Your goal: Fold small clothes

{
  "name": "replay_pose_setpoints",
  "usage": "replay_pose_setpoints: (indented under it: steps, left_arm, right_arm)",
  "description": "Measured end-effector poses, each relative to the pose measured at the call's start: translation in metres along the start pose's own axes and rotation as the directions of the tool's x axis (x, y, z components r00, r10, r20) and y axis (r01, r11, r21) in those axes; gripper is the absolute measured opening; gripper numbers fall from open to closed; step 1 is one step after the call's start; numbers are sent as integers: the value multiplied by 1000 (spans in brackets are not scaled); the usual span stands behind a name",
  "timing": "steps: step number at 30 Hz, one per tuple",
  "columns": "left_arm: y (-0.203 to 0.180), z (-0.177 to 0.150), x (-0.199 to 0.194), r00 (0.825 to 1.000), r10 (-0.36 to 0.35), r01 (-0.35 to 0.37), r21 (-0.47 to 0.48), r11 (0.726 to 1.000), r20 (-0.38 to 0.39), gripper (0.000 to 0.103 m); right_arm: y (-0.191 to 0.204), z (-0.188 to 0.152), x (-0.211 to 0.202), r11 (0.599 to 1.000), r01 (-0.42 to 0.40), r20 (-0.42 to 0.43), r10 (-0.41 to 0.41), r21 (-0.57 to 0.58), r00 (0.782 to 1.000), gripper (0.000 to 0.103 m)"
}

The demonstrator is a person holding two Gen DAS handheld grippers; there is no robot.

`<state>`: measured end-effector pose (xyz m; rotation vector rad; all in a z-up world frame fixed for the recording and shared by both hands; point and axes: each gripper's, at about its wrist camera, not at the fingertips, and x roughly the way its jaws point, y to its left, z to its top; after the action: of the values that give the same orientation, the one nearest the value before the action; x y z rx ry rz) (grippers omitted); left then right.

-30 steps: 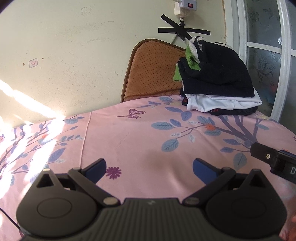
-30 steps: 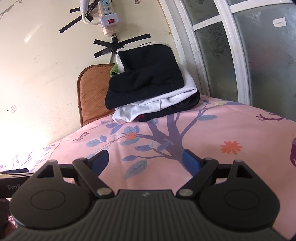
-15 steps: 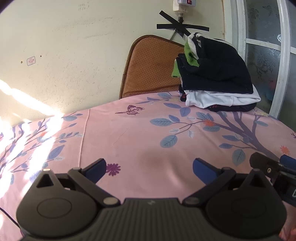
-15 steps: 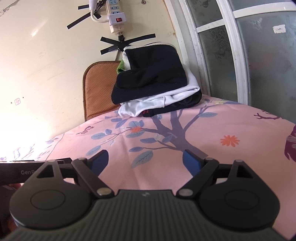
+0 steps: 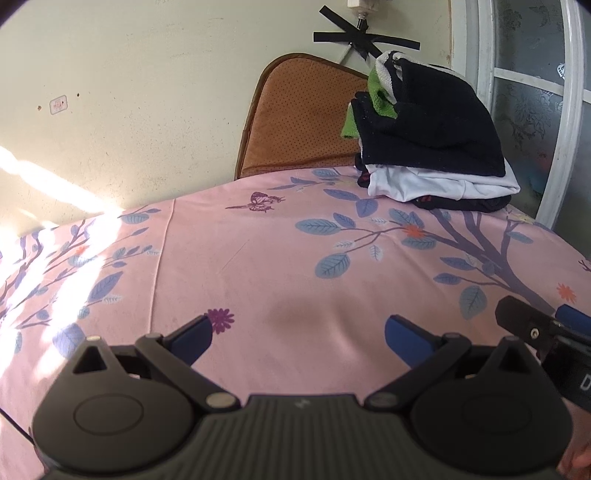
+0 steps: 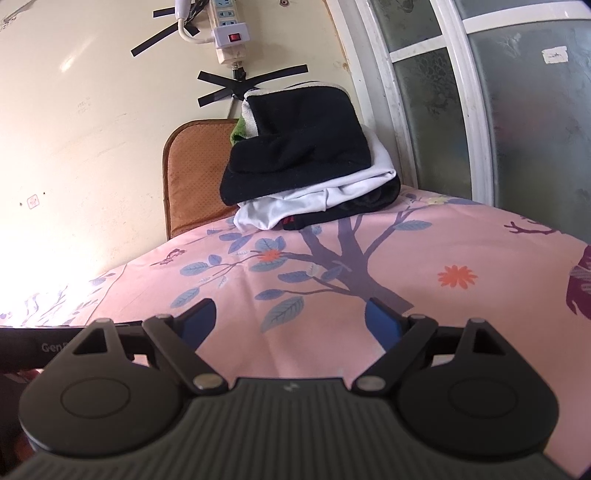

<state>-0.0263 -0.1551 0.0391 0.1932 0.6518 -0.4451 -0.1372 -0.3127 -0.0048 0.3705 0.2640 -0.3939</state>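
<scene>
I have both tongs spread wide and holding nothing; the left tongs (image 5: 297, 332) and the right tongs (image 6: 290, 319) hover low over the pink floral cloth (image 5: 258, 266) covering the table, side by side. The clothes, the pile of folded clothes (image 6: 306, 173), sit at the far edge of the table by the wall, well apart from both tongs; a black piece lies on top, white under it, a dark one at the bottom, a bit of green at the back. I see no loose garment on the cloth in front of me, so I judge I am between pieces: either the folding is finished or the next garment must be fetched from somewhere out of view; I cannot tell which. The next move calls for finding that garment and laying it flat on the bare cloth. A brown chair back (image 5: 299, 118) stands behind the table; a power strip (image 6: 227, 33) is taped to the wall, a frosted window (image 6: 517, 110) to the right; nothing blocks the tongs.
</scene>
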Motion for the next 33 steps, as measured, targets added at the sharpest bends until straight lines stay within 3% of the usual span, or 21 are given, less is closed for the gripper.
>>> replay_pose_setpoints:
  steps: [33]
  left_arm:
    - [2,-1,9,998,30,-30,-4,1000,-55,103]
  right_arm:
    - [-3,-1,-2,999,-25,20,25,21,1000,92]
